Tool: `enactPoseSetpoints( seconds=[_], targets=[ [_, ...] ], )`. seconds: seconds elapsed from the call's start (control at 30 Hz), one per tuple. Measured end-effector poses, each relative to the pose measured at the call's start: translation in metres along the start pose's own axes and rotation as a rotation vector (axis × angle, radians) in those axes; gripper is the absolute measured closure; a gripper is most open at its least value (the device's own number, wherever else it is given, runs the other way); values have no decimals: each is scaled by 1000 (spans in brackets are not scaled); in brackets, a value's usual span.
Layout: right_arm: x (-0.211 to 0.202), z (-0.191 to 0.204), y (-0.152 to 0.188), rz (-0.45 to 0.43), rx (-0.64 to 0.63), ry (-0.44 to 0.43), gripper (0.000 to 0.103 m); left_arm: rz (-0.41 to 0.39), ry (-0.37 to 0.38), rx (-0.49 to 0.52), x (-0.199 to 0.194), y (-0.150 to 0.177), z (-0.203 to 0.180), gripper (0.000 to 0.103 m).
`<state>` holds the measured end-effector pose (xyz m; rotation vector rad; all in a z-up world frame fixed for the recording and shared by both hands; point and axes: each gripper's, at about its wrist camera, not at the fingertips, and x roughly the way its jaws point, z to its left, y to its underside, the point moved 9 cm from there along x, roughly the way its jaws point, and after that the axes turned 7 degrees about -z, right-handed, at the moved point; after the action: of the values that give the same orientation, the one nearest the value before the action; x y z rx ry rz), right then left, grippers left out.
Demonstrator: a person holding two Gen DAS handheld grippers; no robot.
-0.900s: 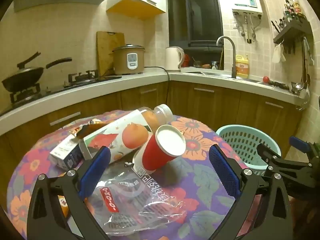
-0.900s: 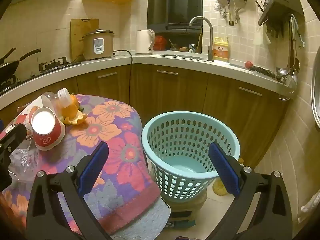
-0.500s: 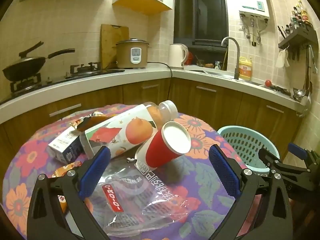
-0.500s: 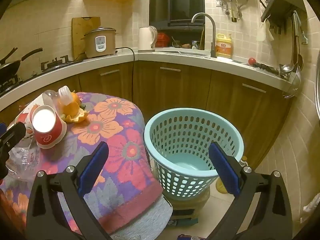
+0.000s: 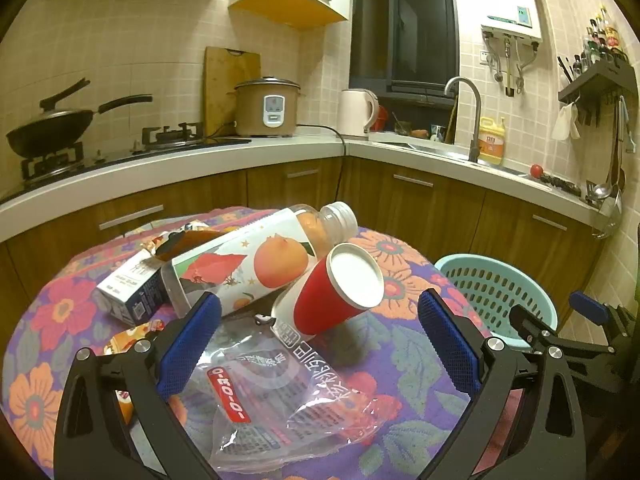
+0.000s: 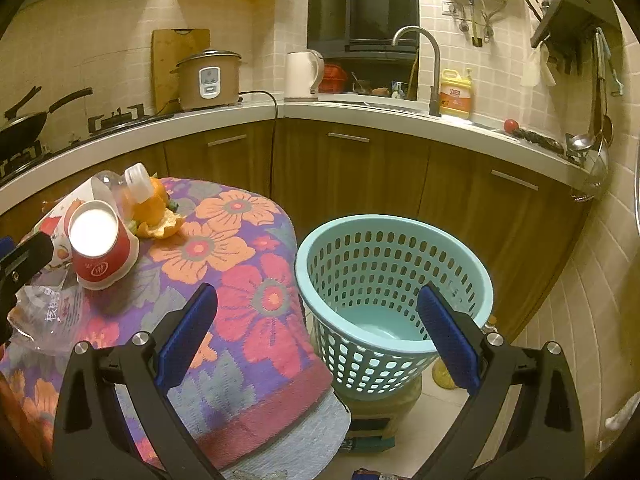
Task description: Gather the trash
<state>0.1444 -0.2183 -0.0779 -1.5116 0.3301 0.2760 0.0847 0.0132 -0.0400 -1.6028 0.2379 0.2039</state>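
Trash lies on a round table with a flowered cloth (image 5: 404, 364): a red paper cup (image 5: 338, 286) on its side, a clear juice bottle (image 5: 256, 264) with an orange label, a small carton (image 5: 128, 290), a clear plastic bag (image 5: 280, 396), and orange peel (image 6: 160, 220). My left gripper (image 5: 320, 348) is open and empty, just above the plastic bag, near the cup. My right gripper (image 6: 316, 340) is open and empty, between the table edge and a light blue basket (image 6: 394, 300). The cup (image 6: 100, 244) and bag (image 6: 44, 316) also show in the right wrist view.
The basket stands on a low block on the floor right of the table, and also shows in the left wrist view (image 5: 496, 292). Brown cabinets and a white counter (image 5: 440, 160) with a rice cooker (image 5: 270, 106), kettle, sink tap and wok run behind.
Both views have shifted slightly; the left gripper has risen a little over the bag and cup. Both grippers stay open. No trash has moved.
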Motion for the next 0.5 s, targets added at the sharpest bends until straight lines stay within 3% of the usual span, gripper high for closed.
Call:
enactPoseSetpoints(
  seconds=[0.5],
  targets=[
    [-2,0,-1,-4,-8,3,8,0,3,0,1,-1,0,7]
  ],
)
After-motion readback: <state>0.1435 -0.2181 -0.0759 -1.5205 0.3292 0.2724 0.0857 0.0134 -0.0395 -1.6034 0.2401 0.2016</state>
